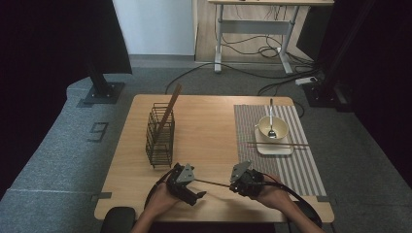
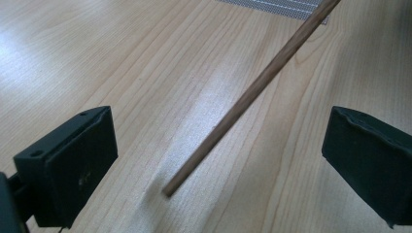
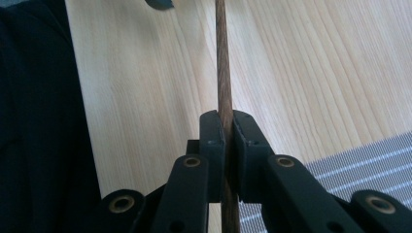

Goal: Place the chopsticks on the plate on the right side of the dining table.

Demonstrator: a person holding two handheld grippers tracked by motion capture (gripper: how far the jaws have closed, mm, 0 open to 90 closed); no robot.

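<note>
Right gripper [image 1: 232, 186] jaws clamped on a chopstick [image 1: 212, 183], near edge of table [image 1: 204, 116]. Stick runs left toward left gripper [image 1: 200, 195], tip sitting between its wide-apart jaws, touching neither, just above the wood. Wire rack [image 1: 160, 135] at left holds another stick [image 1: 168, 111] leaning upright. Striped mat [image 1: 296, 165] at right carries a plate [image 1: 273, 148] with bowl [image 1: 273, 127], spoon [image 1: 271, 119] inside, chopstick pair [image 1: 278, 143] across plate.
</note>
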